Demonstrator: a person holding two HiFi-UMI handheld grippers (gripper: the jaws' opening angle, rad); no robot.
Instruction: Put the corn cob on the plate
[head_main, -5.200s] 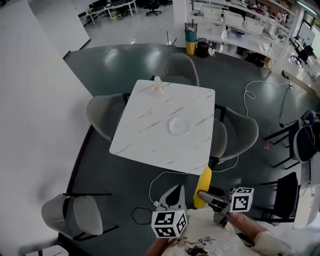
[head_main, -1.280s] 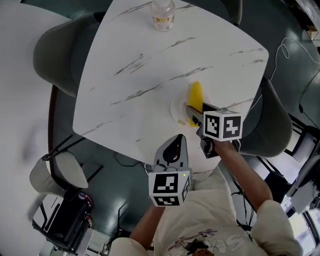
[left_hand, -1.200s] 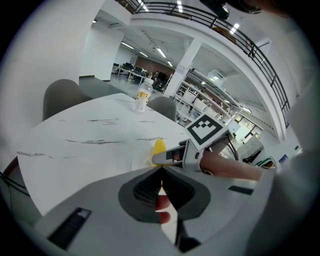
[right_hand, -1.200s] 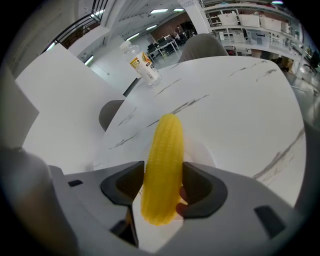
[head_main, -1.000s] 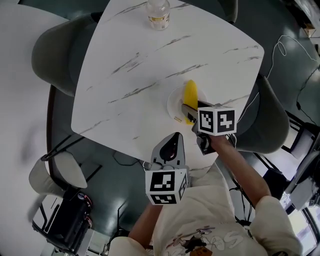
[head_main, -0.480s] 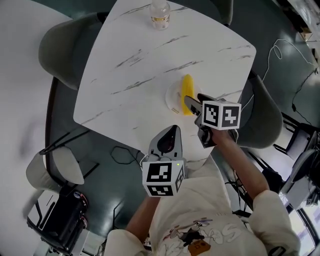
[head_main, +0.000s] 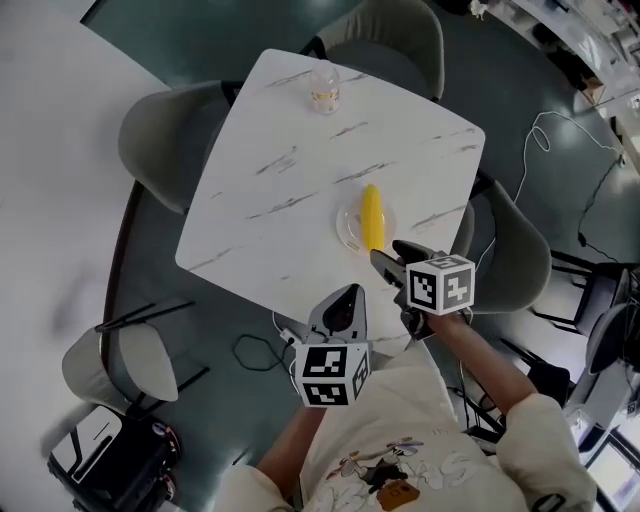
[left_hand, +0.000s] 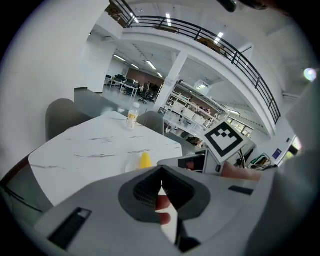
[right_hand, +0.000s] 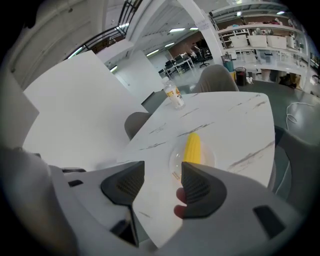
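Observation:
A yellow corn cob (head_main: 371, 217) lies on the small clear plate (head_main: 349, 226) on the white marble table (head_main: 290, 200). The right gripper view shows the corn cob (right_hand: 192, 147) resting on the plate (right_hand: 176, 159) just beyond the jaws. My right gripper (head_main: 390, 262) hangs near the table's front edge, a short way back from the plate, open and holding nothing. My left gripper (head_main: 340, 305) is held lower, off the table's near edge, with its jaws shut and empty. In the left gripper view the corn cob (left_hand: 145, 160) peeks over the shut jaws.
A small clear bottle (head_main: 324, 88) stands at the table's far side. Grey chairs (head_main: 165, 145) ring the table on the left, far side (head_main: 390, 40) and right (head_main: 510, 260). A white cable (head_main: 560, 150) trails on the dark green floor.
My right gripper has let go of the corn cob, which now lies on the plate, and has drawn back toward the table's near edge. The head camera has pulled back.

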